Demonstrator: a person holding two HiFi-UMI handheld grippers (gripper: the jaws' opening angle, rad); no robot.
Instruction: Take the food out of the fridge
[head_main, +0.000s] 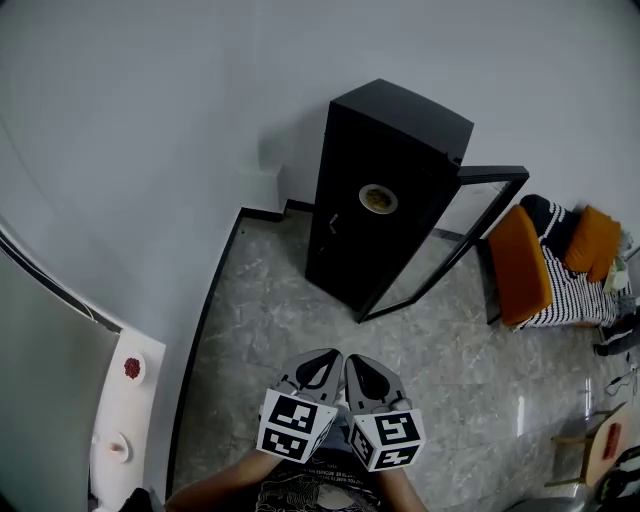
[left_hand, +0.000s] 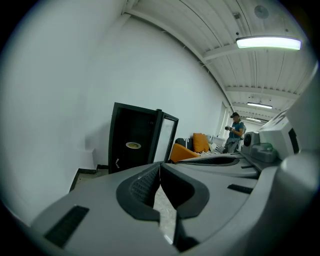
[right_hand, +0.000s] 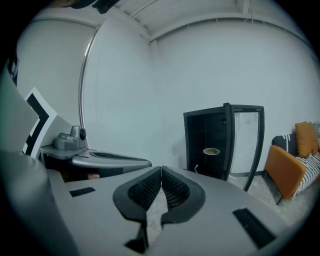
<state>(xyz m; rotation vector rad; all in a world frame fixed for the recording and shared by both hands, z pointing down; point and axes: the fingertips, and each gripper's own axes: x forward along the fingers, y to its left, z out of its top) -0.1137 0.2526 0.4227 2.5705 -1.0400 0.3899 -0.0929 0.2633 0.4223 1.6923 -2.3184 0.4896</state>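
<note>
A black fridge (head_main: 385, 190) stands against the far wall with its glass door (head_main: 455, 235) swung open to the right. Inside on a shelf sits a plate of yellowish food (head_main: 378, 199), also visible as the plate (left_hand: 133, 145) in the left gripper view and the plate (right_hand: 211, 151) in the right gripper view. My left gripper (head_main: 328, 360) and right gripper (head_main: 362, 365) hang side by side close to my body, well short of the fridge. Both are shut with nothing between their jaws.
An orange chair (head_main: 520, 262) and a striped sofa with an orange cushion (head_main: 590, 243) stand right of the fridge door. A white counter (head_main: 125, 410) with small items runs along the left. A person (left_hand: 235, 132) stands far off. Marbled floor (head_main: 280, 320) lies between me and the fridge.
</note>
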